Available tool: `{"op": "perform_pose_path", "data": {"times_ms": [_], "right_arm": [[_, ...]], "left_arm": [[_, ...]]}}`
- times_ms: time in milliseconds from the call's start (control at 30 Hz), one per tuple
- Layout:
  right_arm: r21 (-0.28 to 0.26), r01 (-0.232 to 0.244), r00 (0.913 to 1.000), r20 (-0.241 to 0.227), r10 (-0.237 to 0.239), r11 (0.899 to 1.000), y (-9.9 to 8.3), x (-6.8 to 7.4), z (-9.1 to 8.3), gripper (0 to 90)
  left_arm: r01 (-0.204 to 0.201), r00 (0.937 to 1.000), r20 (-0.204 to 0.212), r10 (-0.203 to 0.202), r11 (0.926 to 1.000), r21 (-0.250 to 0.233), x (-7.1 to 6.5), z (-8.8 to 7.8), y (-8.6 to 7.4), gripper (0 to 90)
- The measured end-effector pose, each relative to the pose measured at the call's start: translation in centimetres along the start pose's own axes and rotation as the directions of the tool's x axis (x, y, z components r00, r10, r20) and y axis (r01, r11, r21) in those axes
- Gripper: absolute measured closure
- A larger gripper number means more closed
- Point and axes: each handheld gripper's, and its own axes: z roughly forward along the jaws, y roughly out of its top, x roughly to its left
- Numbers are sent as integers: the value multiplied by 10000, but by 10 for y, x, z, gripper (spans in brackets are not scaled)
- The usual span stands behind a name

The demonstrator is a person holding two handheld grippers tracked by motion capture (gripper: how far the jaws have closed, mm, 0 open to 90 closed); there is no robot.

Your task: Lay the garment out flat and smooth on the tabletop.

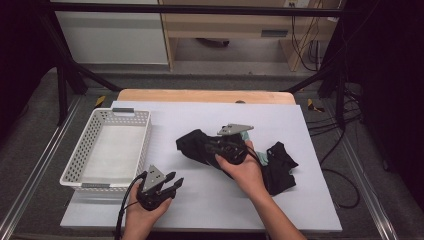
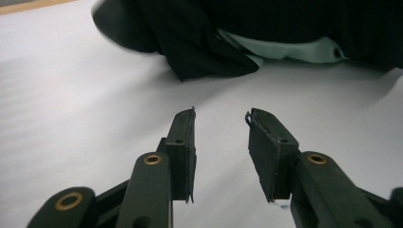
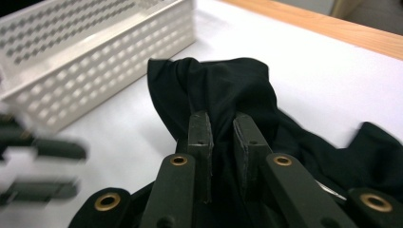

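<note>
- The right claw point(image 1: 231, 145) sits mid-frame in the high view, jaws pinched on a fold of the black garment point(image 1: 200, 145), which lies crumpled across the centre and centre-right of the white counter point(image 1: 310, 200).
- The right gripper view shows the pads nearly together with a ridge of dark cloth point(image 3: 223, 95) between them; a deep bite looks wise, so the fabric does not slip out on the lift.
- The left claw point(image 1: 167, 186) hovers at lower left of the high view, jaws spread and holding nothing, pointed at the cloth.
- Judging by the layout, the white perforated basket point(image 1: 145, 131) at left is the likely destination; lifting high enough to clear its rim would help.
- A pale mint lining or label point(image 2: 285, 50) peeks out, but what it is stays unclear.
- The hand covers part of the garment, and its type is hard to make out.
</note>
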Motion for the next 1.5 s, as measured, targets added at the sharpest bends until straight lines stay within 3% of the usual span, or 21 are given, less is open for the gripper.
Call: {"op": "perform_pose_path", "data": {"times_ms": [133,333,400,467,600,833,1000,1167,1267,1400,1500], "right_arm": [[6,-725,9970,285,725,9974,-5,-23,3,792],[138,-688,9892,1305,664,9975,-28,-47,-1,785],[328,-597,9809,1871,525,9977,-33,-56,-2,789],[563,-830,9742,2150,691,9950,-38,-66,-2,802],[729,-1345,9685,2208,1155,9882,-52,-79,3,821],[550,-1136,9670,2353,976,9920,-53,-76,3,790],[79,-940,9607,2630,886,9955,-48,-72,-5,598],[-312,-1119,9608,2519,1162,9932,-42,-69,-15,489],[-172,-1091,9616,2514,1099,9939,-42,-66,-24,443],[128,-934,9606,2641,867,9955,-49,-65,-42,415],[460,-726,9567,2855,565,9963,-63,-65,-58,410]], "left_arm": [[-27,10000,77,26,10000,46,-3,3,0,611],[-168,9995,279,161,9995,265,-9,12,0,596],[-154,9995,267,145,9993,336,-10,13,-1,594],[-156,9996,259,147,9992,367,-10,14,-1,593],[-105,9996,277,96,9993,349,-11,15,-1,591],[-91,9998,201,83,9993,373,-5,36,15,554],[-474,9989,33,472,9977,492,0,58,38,539],[-315,9995,-45,318,9985,455,6,81,52,530],[-193,9998,-95,197,9992,356,7,93,56,529],[-217,9994,-257,232,9981,569,15,110,60,495],[100,9999,-79,-93,9965,825,21,122,58,474]]}}
